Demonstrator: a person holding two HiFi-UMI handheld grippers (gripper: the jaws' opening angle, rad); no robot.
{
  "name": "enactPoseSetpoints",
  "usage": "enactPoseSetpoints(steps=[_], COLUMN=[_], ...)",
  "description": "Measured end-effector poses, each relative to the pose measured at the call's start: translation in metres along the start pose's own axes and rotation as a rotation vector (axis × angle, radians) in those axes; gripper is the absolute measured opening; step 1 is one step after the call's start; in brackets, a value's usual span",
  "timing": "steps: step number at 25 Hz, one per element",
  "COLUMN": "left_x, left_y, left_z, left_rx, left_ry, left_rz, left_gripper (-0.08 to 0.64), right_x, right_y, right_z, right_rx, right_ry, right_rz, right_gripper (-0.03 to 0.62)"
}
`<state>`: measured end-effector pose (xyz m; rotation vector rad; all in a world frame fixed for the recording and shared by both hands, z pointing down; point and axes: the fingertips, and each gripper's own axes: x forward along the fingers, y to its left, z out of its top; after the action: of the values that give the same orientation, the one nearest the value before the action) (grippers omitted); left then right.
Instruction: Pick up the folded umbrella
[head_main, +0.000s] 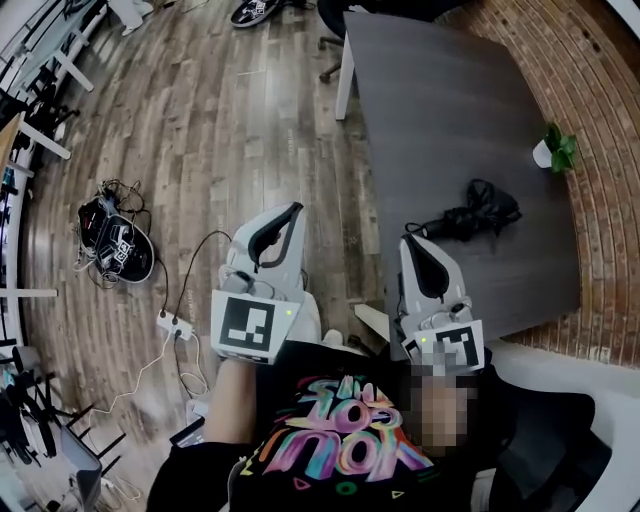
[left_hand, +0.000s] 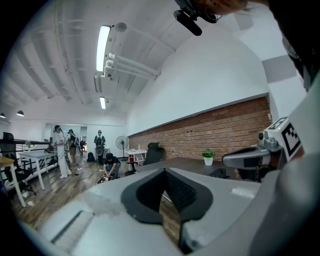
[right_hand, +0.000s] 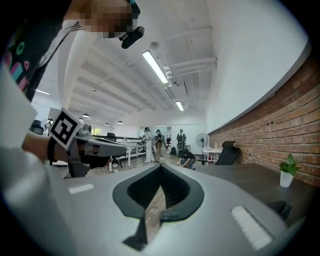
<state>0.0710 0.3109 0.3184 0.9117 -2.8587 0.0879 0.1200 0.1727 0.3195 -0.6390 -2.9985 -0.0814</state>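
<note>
The left tongs (left_hand: 164, 171) are closed with nothing in them: the dark pads meet at their tips, and only a sliver of wooden floor (head_main: 200, 140) shows through the gap lower down. The right tongs (right_hand: 161, 166) are also closed and empty, tips together. Both are held roughly level, side by side in front of the person. In the head view the left tongs sit over the floor and the right tongs' tips sit over the near part of the dark grey worktop (head_main: 450, 90).

The folded umbrella (head_main: 475, 215), black with loose, bunched fabric, lies on the worktop ahead and to the right of the right tongs, between neither pair. Its slim end points back toward the right tongs' tips.

Farther along the worktop, by the brick wall (head_main: 600, 90), stands a small potted plant (head_main: 553, 150) in a white pot, well apart from the umbrella.

On the floor to the left lie a white power strip (head_main: 176, 325) and a black device in a tangle of cables (head_main: 115, 245). Deep in the room stand a pedestal fan (left_hand: 121, 142) and several people, with one person crouching (left_hand: 111, 165).
</note>
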Motion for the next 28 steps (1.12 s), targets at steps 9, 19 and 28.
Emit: enactPoseSetpoints(steps=[9, 19, 28], left_x=[0.063, 0.092, 0.109], left_y=[0.074, 0.118, 0.118], left_z=[0.012, 0.017, 0.003], left_rx=[0.004, 0.024, 0.006], left_ry=[-0.008, -0.022, 0.007], left_rz=[-0.039, -0.105, -0.18], left_gripper=[0.002, 0.0, 0.002], right_x=[0.085, 0.122, 0.112], right_y=[-0.02, -0.031, -0.043], right_z=[0.011, 0.012, -0.005], right_rx=[-0.006, -0.008, 0.008], right_ry=[0.008, 0.008, 0.076], right_rz=[-0.062, -0.176, -0.272], right_gripper=[-0.002, -0.001, 0.0])
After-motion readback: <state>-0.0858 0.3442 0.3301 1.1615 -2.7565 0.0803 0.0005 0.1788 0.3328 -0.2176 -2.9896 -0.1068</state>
